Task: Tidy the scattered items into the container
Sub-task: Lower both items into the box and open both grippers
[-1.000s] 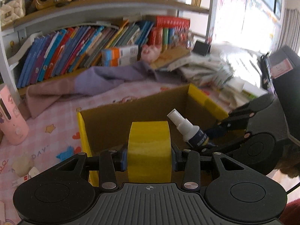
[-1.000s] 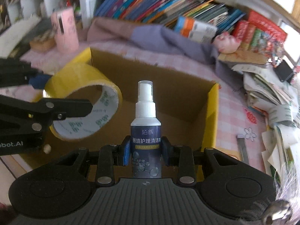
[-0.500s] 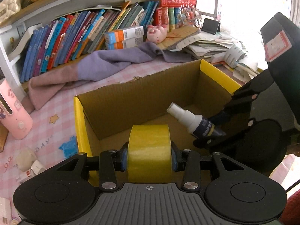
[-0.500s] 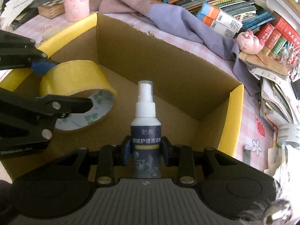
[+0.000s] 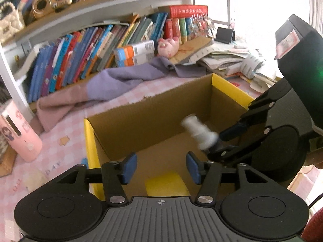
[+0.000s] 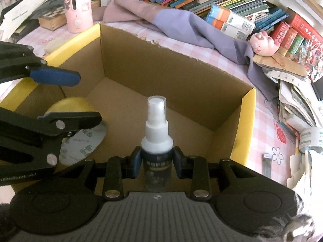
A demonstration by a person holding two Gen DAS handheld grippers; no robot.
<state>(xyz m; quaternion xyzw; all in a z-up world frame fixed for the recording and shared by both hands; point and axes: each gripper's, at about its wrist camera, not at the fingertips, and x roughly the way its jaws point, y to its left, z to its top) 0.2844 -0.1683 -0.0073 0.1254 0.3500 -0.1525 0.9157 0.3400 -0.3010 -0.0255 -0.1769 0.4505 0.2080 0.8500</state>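
An open cardboard box (image 5: 153, 111) with yellow flaps sits on the pink checked table; it also shows in the right wrist view (image 6: 171, 68). My left gripper (image 5: 160, 168) is open over the box, its blue pads spread. The yellow tape roll (image 5: 166, 184) lies below it on the box floor, partly hidden in the right wrist view (image 6: 78, 125) by the left gripper's fingers (image 6: 54, 75). My right gripper (image 6: 156, 165) is inside the box. The spray bottle (image 6: 156, 141) sits blurred between its parted blue pads; it also shows blurred in the left wrist view (image 5: 198, 132).
A purple and pink cloth (image 6: 177, 24) lies behind the box. A pink cylinder (image 6: 77, 6) stands at the back left. Books fill the shelf (image 5: 97, 46). A pink pig toy (image 6: 264, 43) and paper piles (image 6: 298, 104) lie right of the box.
My left gripper has opened and the yellow tape roll has dropped to the box floor. My right gripper's pads have parted and the spray bottle has slid lower and looks blurred.
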